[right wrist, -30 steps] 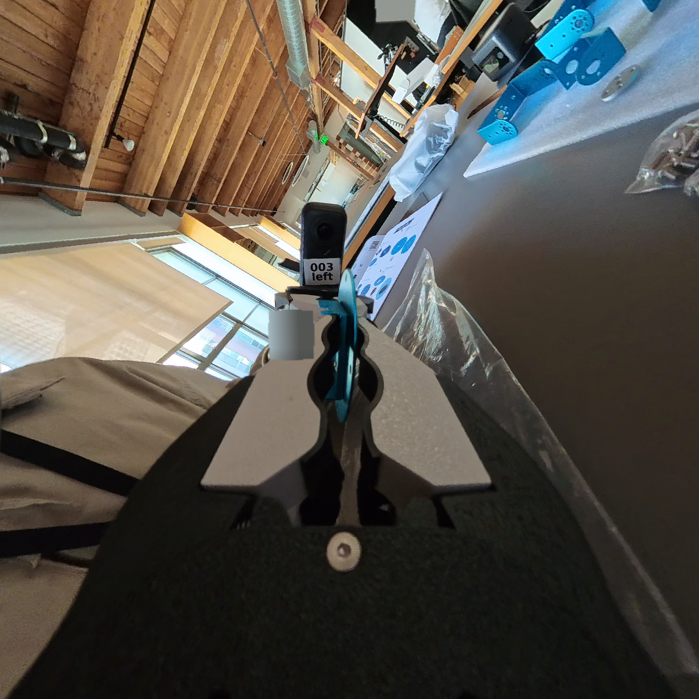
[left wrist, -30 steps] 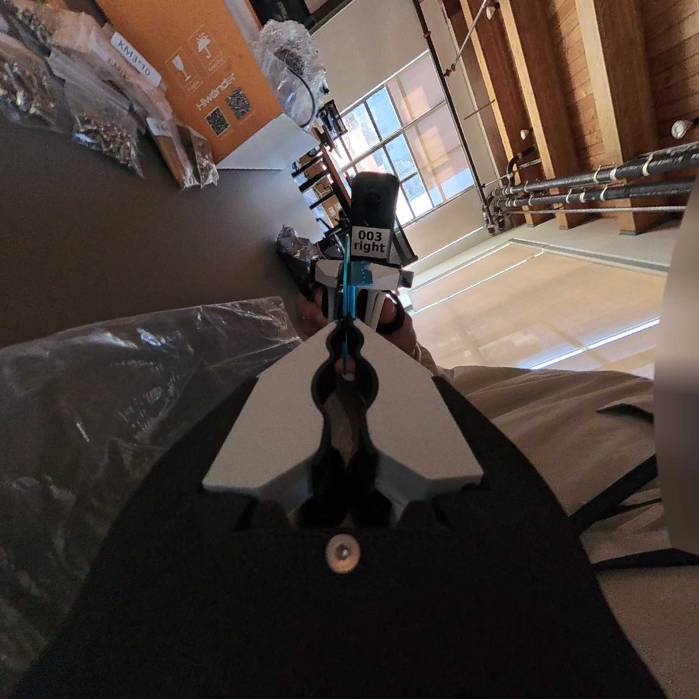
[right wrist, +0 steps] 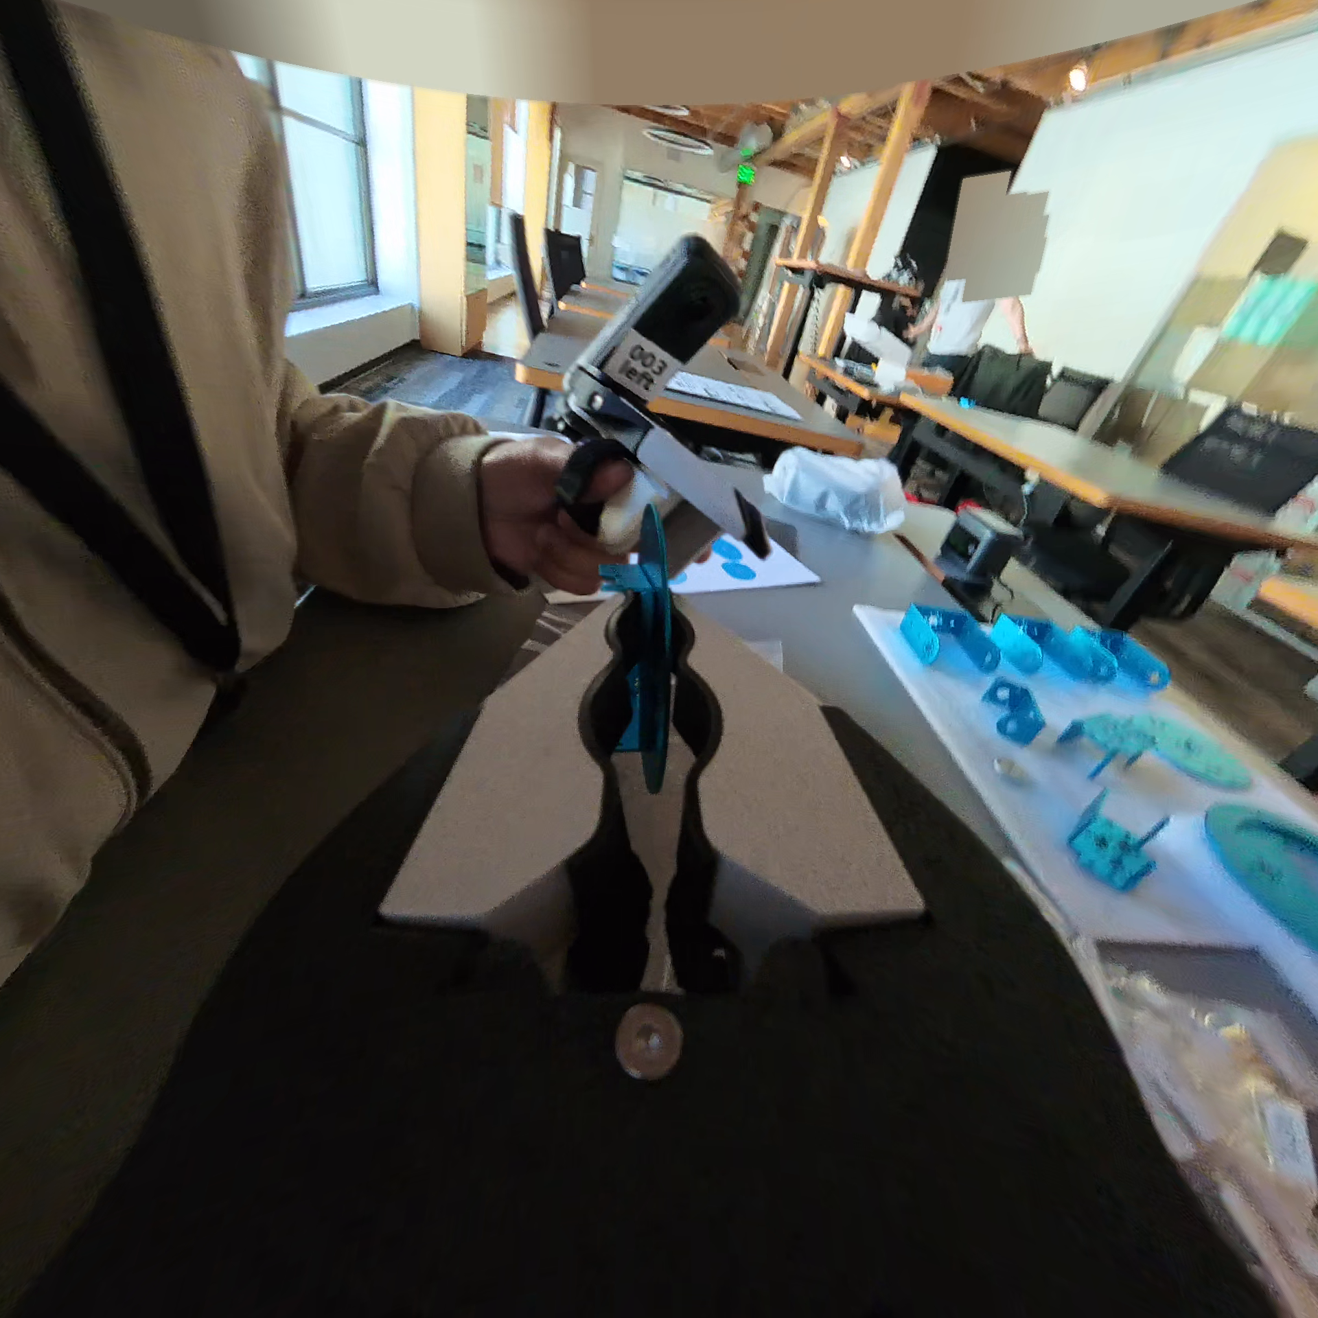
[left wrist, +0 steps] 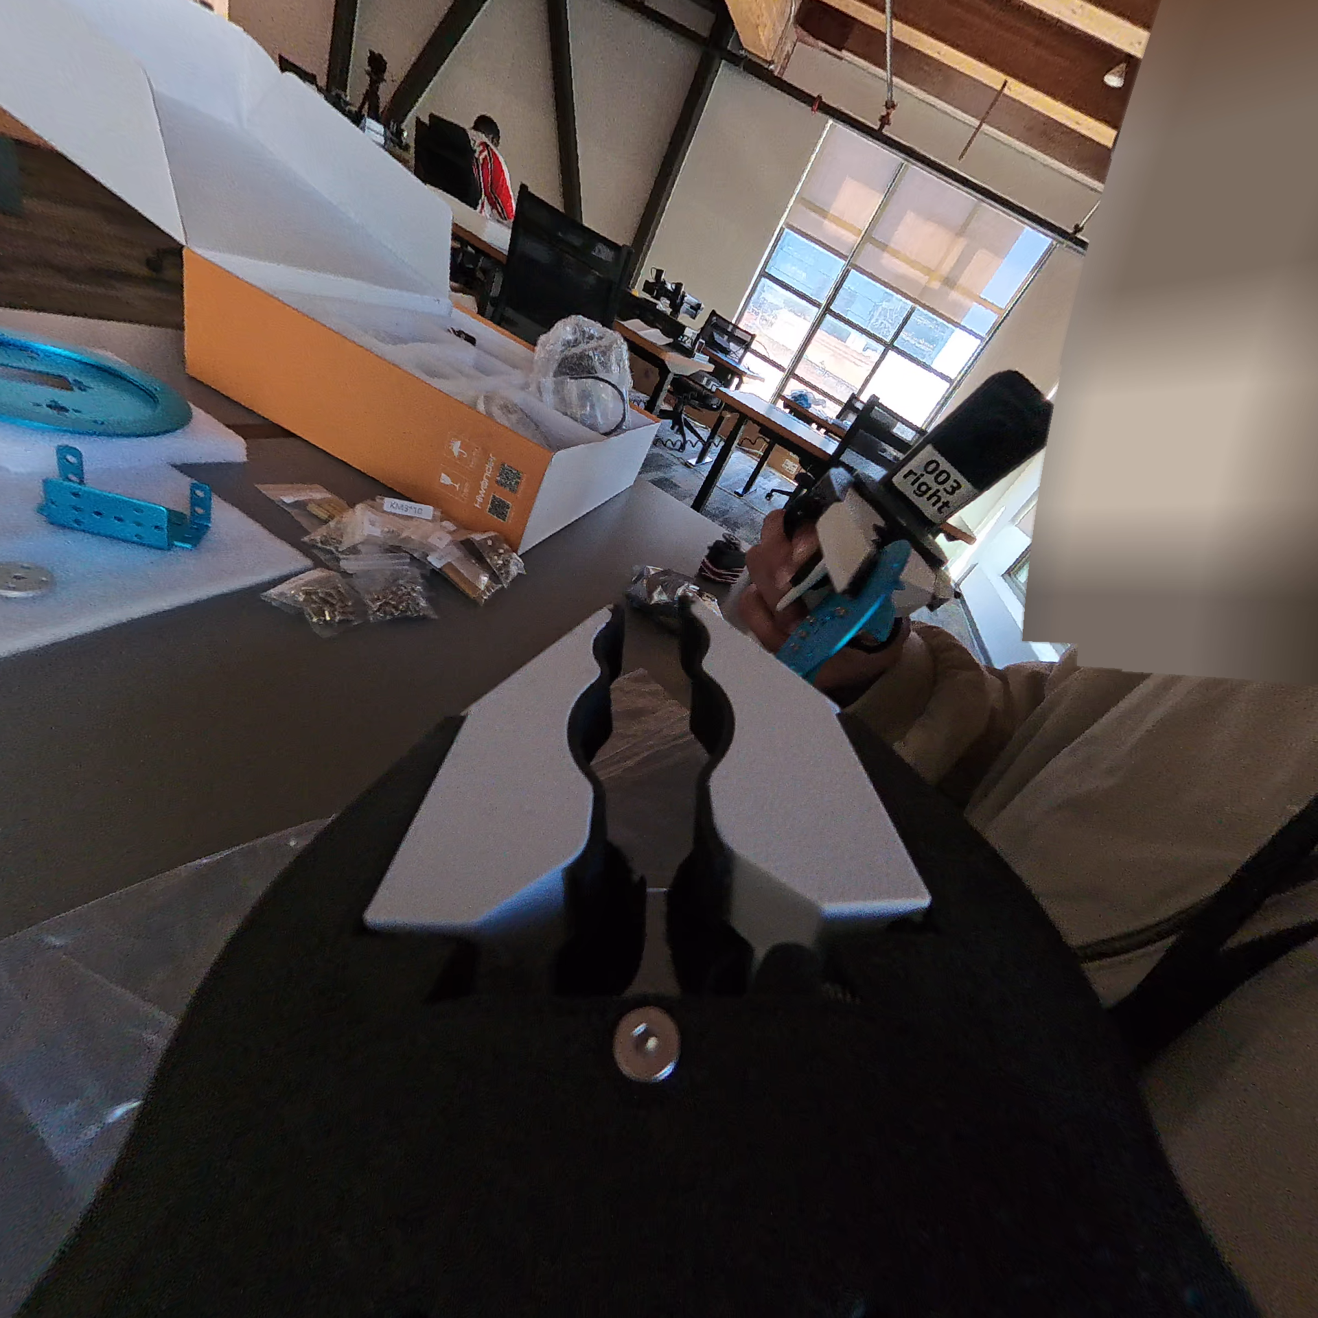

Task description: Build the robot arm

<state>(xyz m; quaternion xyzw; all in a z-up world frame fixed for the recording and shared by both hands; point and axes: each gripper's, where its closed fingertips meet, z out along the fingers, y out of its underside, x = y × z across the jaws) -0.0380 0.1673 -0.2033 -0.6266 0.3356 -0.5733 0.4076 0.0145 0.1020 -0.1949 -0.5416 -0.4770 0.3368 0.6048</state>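
Blue disc part [right wrist: 652, 685] sits edge-on, clamped between the jaws of the right gripper [right wrist: 645, 620], raised above the bench [left wrist: 178, 713]. Beyond the disc, a hand [right wrist: 531, 524] holds the left gripper [left wrist: 652, 624] tilted down; its jaws stand apart, holding nothing. One orange box [left wrist: 342, 399] lies open on the bench, well beyond the disc. Several blue brackets [right wrist: 1034, 649] lie on a white sheet beside it; exact count unclear.

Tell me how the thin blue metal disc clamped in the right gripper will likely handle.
The thin blue metal disc looks stiff: it stands straight on edge between the right gripper fingers without sagging. It is probably light, being thin and perforated. Its smooth finish may let it pivot or slip, since only narrow pads grip its faces. Set on edge, it would likely roll.
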